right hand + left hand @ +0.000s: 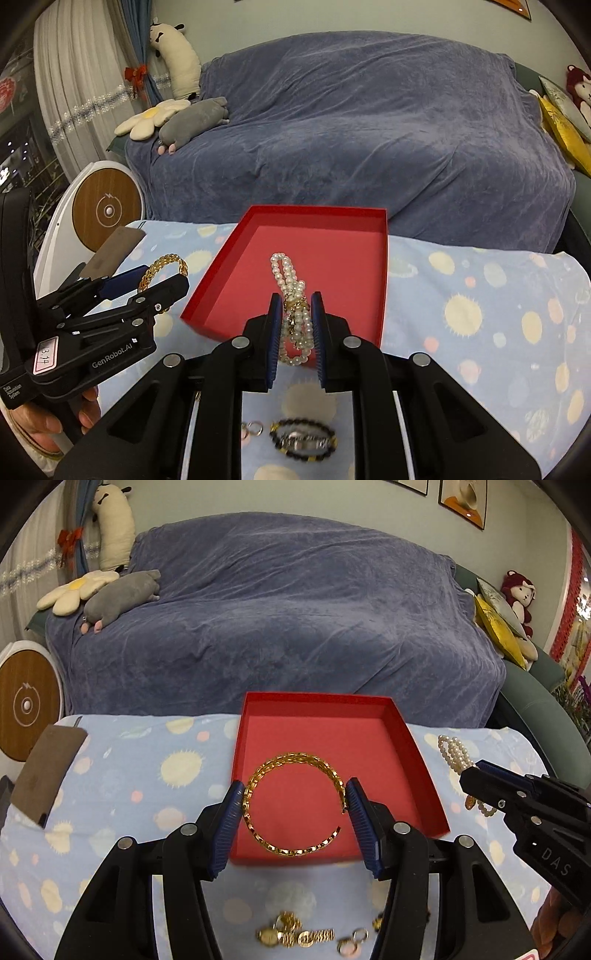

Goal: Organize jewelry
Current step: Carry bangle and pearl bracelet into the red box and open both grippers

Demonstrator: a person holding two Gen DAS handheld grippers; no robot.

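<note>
Nearest me, loose gold pieces (295, 936) lie on the worktop (122, 775), in front of the red box (421, 760). My left hand-held gripper (295, 801) clamps the gold bangle (291, 805) over the box's near part. My right hand-held gripper (295, 314) grips the pearl strands (291, 295) above the box's near edge.

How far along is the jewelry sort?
Nothing visibly rests in the red box yet. In hand: left gripper shut on the gold bracelet, right gripper shut on the pearl bracelet. Left on the cloth: gold watch, rings, beaded bracelet.
</note>
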